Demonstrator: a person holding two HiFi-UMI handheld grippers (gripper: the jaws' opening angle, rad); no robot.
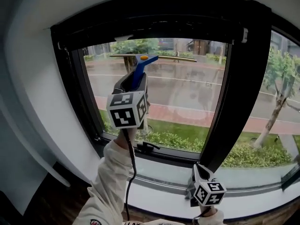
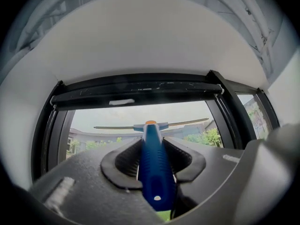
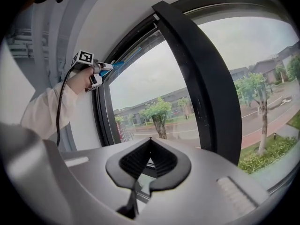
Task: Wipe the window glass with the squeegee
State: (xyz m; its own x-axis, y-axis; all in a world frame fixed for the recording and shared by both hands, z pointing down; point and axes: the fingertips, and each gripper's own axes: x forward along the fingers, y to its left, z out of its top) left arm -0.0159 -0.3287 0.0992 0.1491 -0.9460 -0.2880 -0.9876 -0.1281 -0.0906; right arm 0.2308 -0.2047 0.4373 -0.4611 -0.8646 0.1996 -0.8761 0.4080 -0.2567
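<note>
The squeegee [image 1: 139, 65] has a blue handle, an orange knob and a thin yellowish blade [image 1: 125, 55] that lies across the top of the window glass [image 1: 187, 93]. My left gripper [image 1: 132, 81] is raised in front of the pane and shut on the squeegee's handle [image 2: 152, 165]; the blade [image 2: 187, 122] runs level just under the upper frame. My right gripper [image 1: 197, 168] hangs low by the sill, shut with nothing in it. In the right gripper view its jaws [image 3: 149, 151] meet at the tips, and the left gripper [image 3: 96, 71] shows far off at the upper left.
A thick black mullion [image 1: 234, 93] splits this pane from the one to the right. A black window handle [image 1: 146, 147] sits on the lower frame. A pale sill [image 1: 159, 184] runs below. White wall [image 1: 28, 102] lies to the left, and the street with trees is outside.
</note>
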